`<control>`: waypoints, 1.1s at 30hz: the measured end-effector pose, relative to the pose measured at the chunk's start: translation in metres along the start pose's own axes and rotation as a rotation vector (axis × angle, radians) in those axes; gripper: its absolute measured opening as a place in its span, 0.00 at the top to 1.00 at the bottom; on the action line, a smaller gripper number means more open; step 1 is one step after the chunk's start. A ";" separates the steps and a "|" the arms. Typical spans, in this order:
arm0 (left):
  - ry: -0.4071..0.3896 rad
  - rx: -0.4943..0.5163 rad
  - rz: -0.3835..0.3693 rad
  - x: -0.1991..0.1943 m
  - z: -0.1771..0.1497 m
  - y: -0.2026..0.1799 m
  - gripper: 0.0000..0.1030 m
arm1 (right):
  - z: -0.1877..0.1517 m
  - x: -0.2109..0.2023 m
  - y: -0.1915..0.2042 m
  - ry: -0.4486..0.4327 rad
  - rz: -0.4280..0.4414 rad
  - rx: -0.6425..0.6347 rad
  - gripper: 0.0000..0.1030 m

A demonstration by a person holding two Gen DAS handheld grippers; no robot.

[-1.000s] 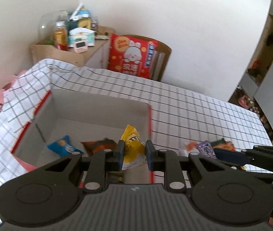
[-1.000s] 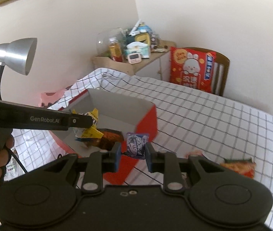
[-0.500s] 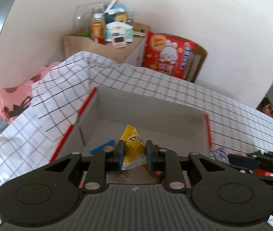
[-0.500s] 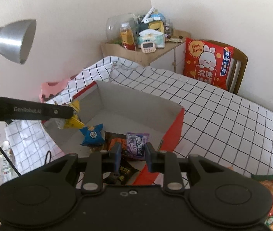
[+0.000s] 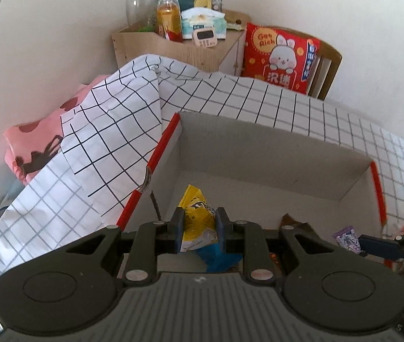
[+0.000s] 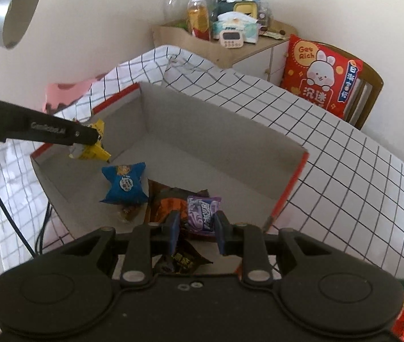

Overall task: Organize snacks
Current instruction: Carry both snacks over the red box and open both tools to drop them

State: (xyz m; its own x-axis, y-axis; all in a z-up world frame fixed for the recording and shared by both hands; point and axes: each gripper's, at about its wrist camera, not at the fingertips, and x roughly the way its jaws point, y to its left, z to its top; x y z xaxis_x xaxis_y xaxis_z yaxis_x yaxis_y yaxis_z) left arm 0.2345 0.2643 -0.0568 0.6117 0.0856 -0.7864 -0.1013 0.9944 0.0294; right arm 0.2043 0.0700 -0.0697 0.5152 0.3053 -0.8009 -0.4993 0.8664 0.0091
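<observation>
Left gripper [image 5: 197,229] pinches yellow packet [image 5: 197,222] above box [image 5: 261,154]; right gripper [image 6: 196,230] pinches purple packet [image 6: 203,213] over the same box.

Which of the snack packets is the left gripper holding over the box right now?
The yellow packet, pinched in the left gripper. The purple packet is in the right gripper, and the blue packet lies loose in the box.

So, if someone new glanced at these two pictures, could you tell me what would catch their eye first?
Probably the open cardboard box with red edges on the checked tablecloth, with a blue packet lying inside. Over it, the left gripper pinches a yellow snack packet and the right gripper a purple one. Behind, a red rabbit cushion leans on a chair.
</observation>
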 end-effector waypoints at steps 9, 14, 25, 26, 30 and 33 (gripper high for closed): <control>0.047 0.043 0.003 0.025 -0.008 -0.006 0.78 | -0.002 0.026 0.006 0.054 -0.020 -0.028 0.76; 0.091 0.068 0.001 0.035 -0.016 -0.013 0.78 | -0.002 0.032 0.009 0.065 -0.025 -0.046 0.73; 0.096 0.075 -0.009 0.027 -0.018 -0.018 0.71 | -0.005 0.020 0.002 0.041 -0.007 -0.011 0.64; 0.093 0.068 -0.015 0.025 -0.019 -0.017 0.71 | -0.005 0.018 0.002 0.037 -0.008 -0.006 0.63; 0.070 0.060 -0.020 0.011 -0.020 -0.017 0.71 | -0.006 0.006 -0.002 0.010 0.003 0.019 0.59; 0.052 0.049 -0.038 -0.001 -0.021 -0.017 0.69 | -0.006 -0.006 -0.004 -0.012 0.021 0.040 0.58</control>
State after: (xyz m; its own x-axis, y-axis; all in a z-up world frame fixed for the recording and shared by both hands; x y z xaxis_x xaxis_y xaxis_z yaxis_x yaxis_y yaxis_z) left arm 0.2193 0.2457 -0.0692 0.5726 0.0459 -0.8186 -0.0395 0.9988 0.0283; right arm 0.1995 0.0622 -0.0686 0.5132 0.3279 -0.7932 -0.4821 0.8747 0.0496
